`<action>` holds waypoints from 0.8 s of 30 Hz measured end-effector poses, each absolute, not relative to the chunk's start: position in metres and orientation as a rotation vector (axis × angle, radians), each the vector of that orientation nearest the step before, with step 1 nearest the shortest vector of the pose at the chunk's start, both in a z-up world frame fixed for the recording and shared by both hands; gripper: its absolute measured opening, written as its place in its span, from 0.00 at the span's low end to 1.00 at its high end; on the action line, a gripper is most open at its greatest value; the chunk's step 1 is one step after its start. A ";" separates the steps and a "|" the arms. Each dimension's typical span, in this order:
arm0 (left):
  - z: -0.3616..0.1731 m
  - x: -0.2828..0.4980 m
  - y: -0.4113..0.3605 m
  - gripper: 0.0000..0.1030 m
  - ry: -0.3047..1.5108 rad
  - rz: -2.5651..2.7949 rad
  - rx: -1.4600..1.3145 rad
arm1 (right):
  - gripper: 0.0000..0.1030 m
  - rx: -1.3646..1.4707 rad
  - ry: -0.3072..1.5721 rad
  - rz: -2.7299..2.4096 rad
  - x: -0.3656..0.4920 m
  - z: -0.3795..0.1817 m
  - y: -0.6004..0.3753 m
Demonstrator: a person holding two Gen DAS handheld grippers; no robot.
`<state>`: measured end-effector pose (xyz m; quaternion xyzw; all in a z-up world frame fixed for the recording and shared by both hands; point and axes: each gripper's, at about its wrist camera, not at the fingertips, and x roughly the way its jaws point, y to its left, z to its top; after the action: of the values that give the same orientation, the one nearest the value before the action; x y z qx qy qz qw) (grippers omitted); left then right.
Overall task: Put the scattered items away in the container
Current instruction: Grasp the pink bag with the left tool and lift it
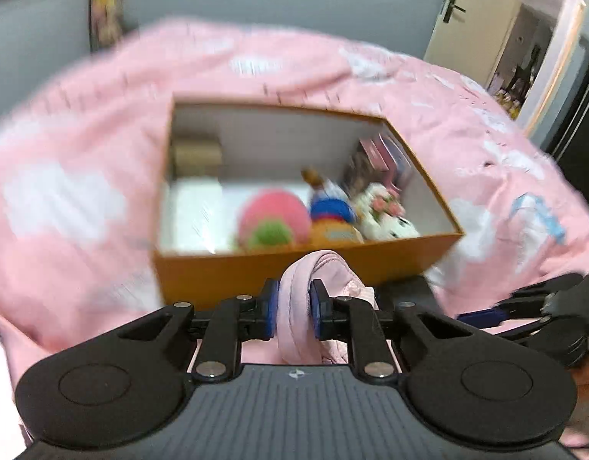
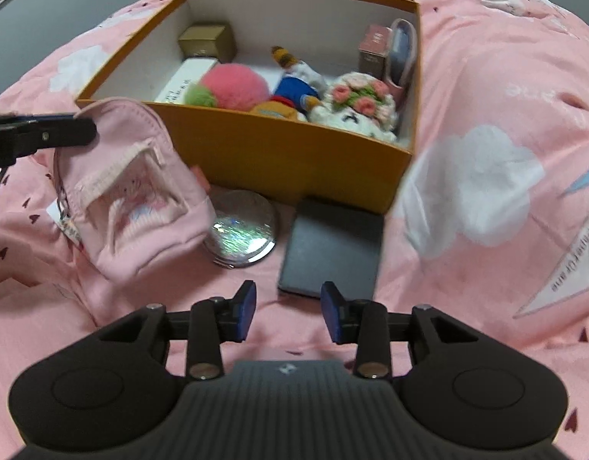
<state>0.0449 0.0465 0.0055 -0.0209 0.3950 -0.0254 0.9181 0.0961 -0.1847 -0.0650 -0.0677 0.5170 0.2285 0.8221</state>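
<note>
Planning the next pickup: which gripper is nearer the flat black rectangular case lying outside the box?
Right. The right gripper hovers open just before the flat black rectangular case; the left gripper holds the pink fabric pouch off to its left.

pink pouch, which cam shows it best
The right wrist view. There the pink pouch hangs whole and sharp in front of the orange box, its zipper and clear window visible, pinched at the top by the left gripper. The left wrist view shows only a bunched fold between its pads, partly blurred.
</note>
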 end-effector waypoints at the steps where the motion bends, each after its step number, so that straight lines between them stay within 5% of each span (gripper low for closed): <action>1: 0.002 0.045 0.040 0.19 0.813 -0.038 0.002 | 0.42 -0.145 1.097 0.491 0.097 -0.066 -0.182; 9: -0.013 0.037 0.014 0.21 0.848 -0.049 0.130 | 0.44 -0.106 1.094 0.472 0.095 -0.069 -0.188; 24: -0.006 0.023 0.019 0.35 0.975 -0.329 -0.150 | 0.38 -0.033 1.007 0.649 0.081 -0.039 -0.170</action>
<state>0.0232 0.0194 -0.0057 -0.0717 0.4658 -0.1573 0.8679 0.0809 -0.1703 -0.0386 -0.0156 0.4739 0.3053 0.8258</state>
